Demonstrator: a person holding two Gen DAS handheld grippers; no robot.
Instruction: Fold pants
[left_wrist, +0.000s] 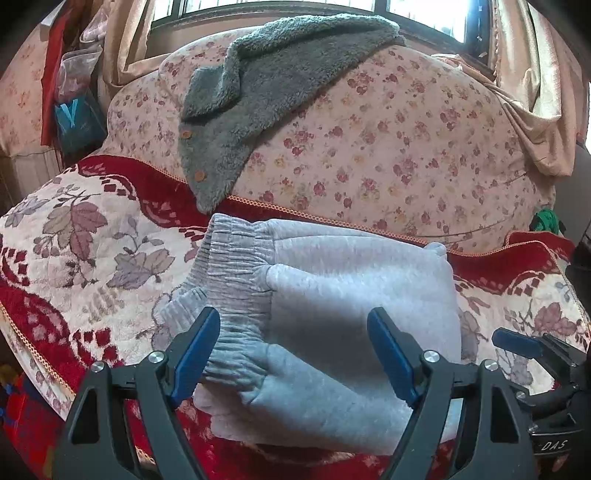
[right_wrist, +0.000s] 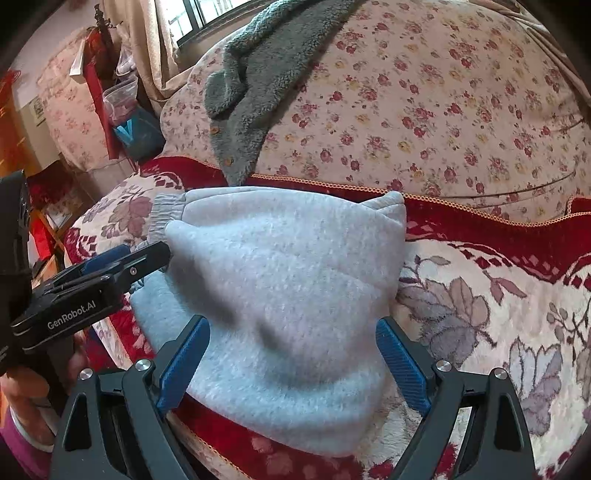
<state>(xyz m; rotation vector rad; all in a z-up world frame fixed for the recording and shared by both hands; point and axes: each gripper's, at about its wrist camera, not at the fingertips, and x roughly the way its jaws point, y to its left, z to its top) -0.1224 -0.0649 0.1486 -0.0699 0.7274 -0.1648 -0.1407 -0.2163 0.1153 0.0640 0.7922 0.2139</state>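
So the biggest thing in there was the bed (left_wrist: 66, 229), covered in a plush red and cream blanket with a leaf pattern. Along its far edge sat a big bulky floral quilt (left_wrist: 388, 147), pink with little roses, and a fuzzy grey jacket (left_wrist: 266, 92) with wooden buttons was draped over the top of it, its lower tip hanging down to about the blanket's red border.

The grey pants (left_wrist: 332, 280) were folded up into a compact bundle lying flat on the blanket, near the front edge of the bed, roughly in the middle. The ribbed elastic waistband and cuffs (left_wrist: 229, 266) were stacked on the bundle's left side, the smooth folded edge on the right.

Both tools hovered just over the near side of the bundle. The left hand-held gripper (left_wrist: 293, 328) had its blue pads spread wide with nothing pinched in them; the cuffs sat just beyond the left pad. The right hand-held gripper (right_wrist: 291, 336) was spread even wider over the bundle's near end, also gripping nothing, pads clear of the fabric as far as I could tell.
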